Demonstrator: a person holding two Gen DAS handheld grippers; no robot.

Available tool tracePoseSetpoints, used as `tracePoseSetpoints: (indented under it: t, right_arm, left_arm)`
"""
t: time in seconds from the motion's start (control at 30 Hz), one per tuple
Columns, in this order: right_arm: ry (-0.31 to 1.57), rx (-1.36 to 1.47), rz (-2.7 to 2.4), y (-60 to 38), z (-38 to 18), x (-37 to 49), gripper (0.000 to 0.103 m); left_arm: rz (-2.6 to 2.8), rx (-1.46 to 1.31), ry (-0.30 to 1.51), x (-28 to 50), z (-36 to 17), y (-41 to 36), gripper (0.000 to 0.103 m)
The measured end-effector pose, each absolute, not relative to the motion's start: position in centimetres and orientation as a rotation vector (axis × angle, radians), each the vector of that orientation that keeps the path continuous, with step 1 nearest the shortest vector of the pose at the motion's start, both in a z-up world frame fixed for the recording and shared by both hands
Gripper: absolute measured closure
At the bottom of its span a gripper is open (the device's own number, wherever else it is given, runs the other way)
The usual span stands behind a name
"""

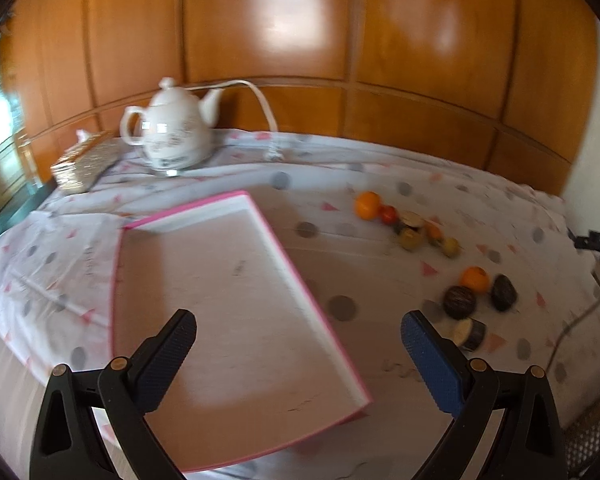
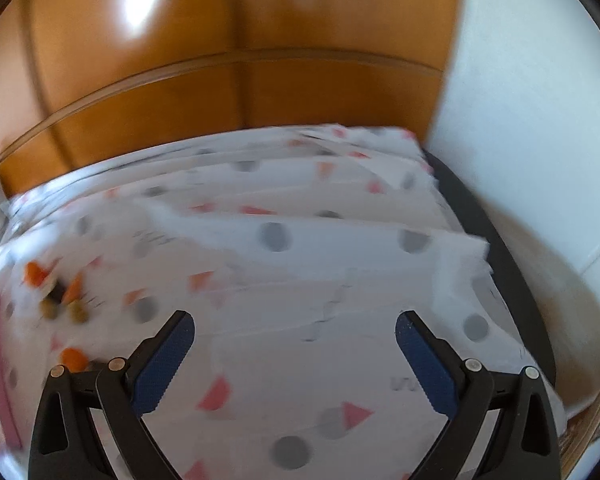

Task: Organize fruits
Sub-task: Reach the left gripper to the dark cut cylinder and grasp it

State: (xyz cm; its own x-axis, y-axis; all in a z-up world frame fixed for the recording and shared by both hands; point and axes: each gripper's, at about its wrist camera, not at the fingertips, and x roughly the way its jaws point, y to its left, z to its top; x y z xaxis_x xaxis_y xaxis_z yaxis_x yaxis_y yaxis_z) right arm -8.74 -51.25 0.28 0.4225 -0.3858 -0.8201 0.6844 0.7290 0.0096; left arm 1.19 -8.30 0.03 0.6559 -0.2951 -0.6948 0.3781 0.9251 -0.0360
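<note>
The left gripper (image 1: 298, 330) hung wide open over the near part of a pink-rimmed tray (image 1: 236, 304), nothing between its pads. The tray lay empty on a white cloth (image 1: 380, 184) printed with grey dots and pink triangles. The fruits were all on the cloth, off the tray, toward 2 and 3 o'clock in the left view. A far cluster held an orange (image 1: 367, 205), a small red fruit (image 1: 388, 214), a sliced dark piece (image 1: 412, 219) and two olive-green ones (image 1: 410, 239). Nearer, at 3 o'clock, a second orange (image 1: 475, 279) sat touching two dark round fruits (image 1: 460, 302), with a cut dark piece (image 1: 470, 333) just beside the gripper's right finger. A white teapot (image 1: 176, 132) stood at 11 o'clock, a woven box (image 1: 86, 164) beside it, a white cord (image 1: 266, 114) trailing behind.

The right gripper (image 2: 296, 330) also stood wide open and empty above bare cloth; in its blurred view the fruit (image 2: 60, 300) showed only as smears at 9 o'clock, with the tray's pink edge at the far left
</note>
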Motion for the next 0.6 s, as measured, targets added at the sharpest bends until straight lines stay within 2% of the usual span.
tracePoseSetpoints:
  t: [0.23, 0.6]
  right_arm:
    - [0.856, 0.612, -0.808, -55.2, -0.6, -11.6, 0.004]
    - [0.875, 0.601, -0.712, -54.6, -1.2, -10.4, 0.004]
  left_arm:
    - [-0.531, 0.098, 0.798, 1.7, -0.1, -11.7, 0.0]
    - [-0.655, 0.243, 0.911, 1.5, -2.5, -18.2, 0.002]
